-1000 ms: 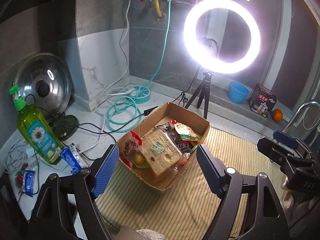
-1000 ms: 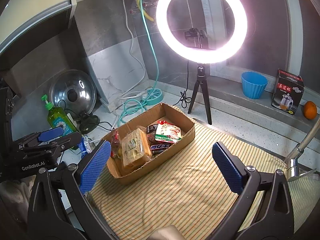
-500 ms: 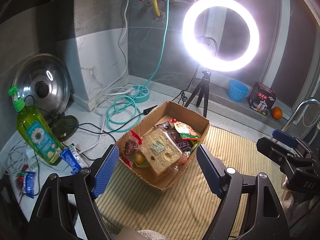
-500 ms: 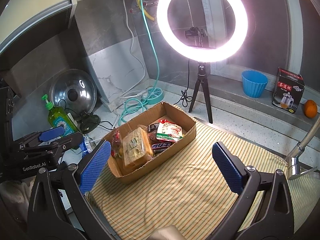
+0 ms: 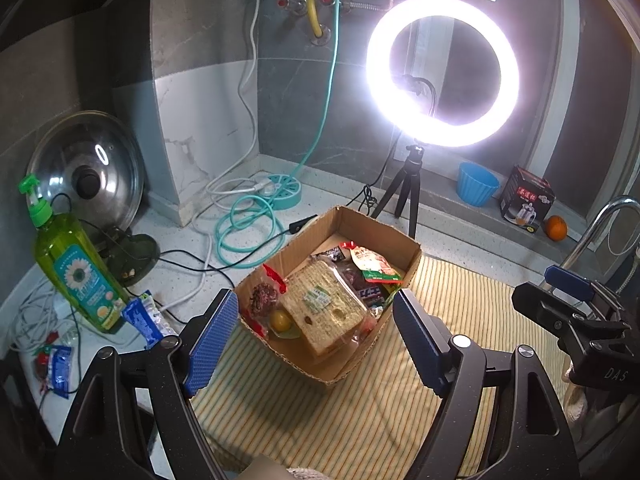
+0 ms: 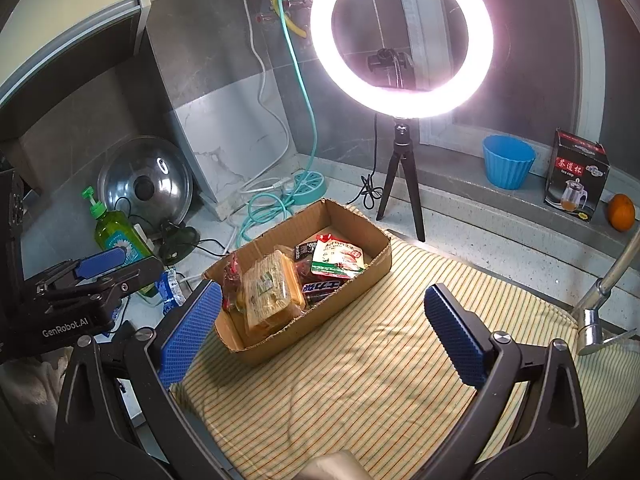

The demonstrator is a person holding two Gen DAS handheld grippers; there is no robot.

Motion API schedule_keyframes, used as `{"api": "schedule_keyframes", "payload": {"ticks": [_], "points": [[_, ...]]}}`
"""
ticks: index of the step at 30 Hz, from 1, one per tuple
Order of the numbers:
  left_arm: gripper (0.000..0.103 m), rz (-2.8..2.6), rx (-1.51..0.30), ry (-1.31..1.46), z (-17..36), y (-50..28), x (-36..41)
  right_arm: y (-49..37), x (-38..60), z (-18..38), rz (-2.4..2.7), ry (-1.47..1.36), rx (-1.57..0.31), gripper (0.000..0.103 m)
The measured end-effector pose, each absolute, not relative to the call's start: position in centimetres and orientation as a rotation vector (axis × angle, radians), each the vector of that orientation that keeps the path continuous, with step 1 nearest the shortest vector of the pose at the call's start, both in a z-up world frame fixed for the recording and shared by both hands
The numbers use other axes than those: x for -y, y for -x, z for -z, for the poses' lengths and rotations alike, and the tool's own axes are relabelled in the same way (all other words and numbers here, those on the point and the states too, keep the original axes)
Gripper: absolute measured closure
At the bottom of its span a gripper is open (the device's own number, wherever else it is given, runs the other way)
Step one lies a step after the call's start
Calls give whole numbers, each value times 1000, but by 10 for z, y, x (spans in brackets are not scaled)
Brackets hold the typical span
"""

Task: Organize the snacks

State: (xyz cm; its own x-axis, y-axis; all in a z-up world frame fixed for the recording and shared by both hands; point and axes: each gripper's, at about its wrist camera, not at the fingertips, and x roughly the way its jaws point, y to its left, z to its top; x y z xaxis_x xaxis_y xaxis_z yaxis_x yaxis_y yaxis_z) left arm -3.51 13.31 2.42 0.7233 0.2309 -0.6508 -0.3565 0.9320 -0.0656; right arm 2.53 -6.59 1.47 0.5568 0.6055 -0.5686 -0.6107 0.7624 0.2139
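A cardboard box (image 5: 404, 240) (image 6: 356, 284) stands on a yellow striped mat (image 5: 360, 420) (image 6: 380, 380). It holds several snacks: a wrapped bread pack (image 5: 324, 308) (image 6: 268, 288), a red-green pouch (image 5: 372, 264) (image 6: 338, 258), a dark chocolate bar (image 6: 322, 287) and a small yellow fruit (image 5: 281, 320). My left gripper (image 5: 312, 340) is open and empty, just in front of the box. My right gripper (image 6: 322, 336) is open and empty, above the mat in front of the box.
A lit ring light on a tripod (image 5: 412, 184) (image 6: 400, 168) stands behind the box. A green soap bottle (image 5: 76, 272), blue packets (image 5: 144, 320), a pot lid (image 5: 88, 176) and cables lie left. A blue cup (image 6: 508, 162), a tea box (image 6: 576, 180), an orange (image 6: 621, 212) and a tap (image 6: 608, 280) are right.
Both grippers have drifted slightly; the box sits a touch differently in view. Both stay open and empty.
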Motion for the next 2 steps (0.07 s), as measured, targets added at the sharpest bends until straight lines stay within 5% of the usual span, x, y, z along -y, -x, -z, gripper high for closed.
{"api": "schedule_keyframes", "payload": {"ticks": [2], "points": [[23, -320, -699, 187, -23, 33, -132, -25, 66, -13, -713, 7, -669, 0]]}}
